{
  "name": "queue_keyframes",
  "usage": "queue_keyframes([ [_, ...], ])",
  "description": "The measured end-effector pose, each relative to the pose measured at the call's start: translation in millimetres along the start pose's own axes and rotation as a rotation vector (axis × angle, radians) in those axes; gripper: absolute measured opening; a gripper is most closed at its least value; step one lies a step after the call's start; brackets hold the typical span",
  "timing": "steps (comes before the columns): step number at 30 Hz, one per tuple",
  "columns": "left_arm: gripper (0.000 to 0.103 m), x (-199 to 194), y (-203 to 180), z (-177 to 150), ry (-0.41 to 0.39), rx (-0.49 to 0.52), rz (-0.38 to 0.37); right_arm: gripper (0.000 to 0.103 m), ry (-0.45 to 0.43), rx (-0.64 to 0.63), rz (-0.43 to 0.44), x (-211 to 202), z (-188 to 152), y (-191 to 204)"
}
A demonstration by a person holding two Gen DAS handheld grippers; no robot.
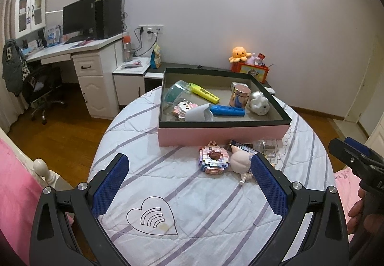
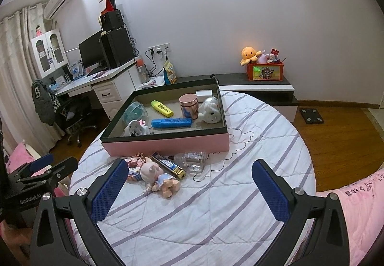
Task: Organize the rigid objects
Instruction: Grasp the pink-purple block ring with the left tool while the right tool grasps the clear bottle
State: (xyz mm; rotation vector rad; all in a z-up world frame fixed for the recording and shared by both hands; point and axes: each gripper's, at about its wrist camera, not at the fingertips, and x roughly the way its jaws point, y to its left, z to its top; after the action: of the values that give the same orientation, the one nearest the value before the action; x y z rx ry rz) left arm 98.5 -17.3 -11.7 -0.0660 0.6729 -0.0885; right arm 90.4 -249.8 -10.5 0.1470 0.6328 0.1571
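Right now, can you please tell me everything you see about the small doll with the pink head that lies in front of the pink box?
The small doll has a big pale pink head, a light blue dress and bare peach legs; it looks like hard plastic or vinyl. It lies on its side on the striped bedcover, outside the pink box. Its head is against the pink brick-built toy, and the dark flat box with a gold end lies just behind it. No claw touches it.

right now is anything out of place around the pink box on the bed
Yes: four things lie loose on the bedspread before the pink box, not in it: pixel-brick donut, big-headed doll, dark flat lighter-like case, clear plastic bottle.
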Motion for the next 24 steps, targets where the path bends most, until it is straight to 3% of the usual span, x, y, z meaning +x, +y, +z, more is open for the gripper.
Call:
queue_keyframes([
  [9,0.103,19.1,-1.2,-6.1,0.045,-0.002,-0.002,0.103,0.055,-0.003,0.012,20.0,-7.0,-3.8],
  [24,0.103,86.9,-9.6,-17.2,0.169,0.009,-0.007,0.103,0.174,0.019,-0.009,79.3,-11.8,-20.4],
])
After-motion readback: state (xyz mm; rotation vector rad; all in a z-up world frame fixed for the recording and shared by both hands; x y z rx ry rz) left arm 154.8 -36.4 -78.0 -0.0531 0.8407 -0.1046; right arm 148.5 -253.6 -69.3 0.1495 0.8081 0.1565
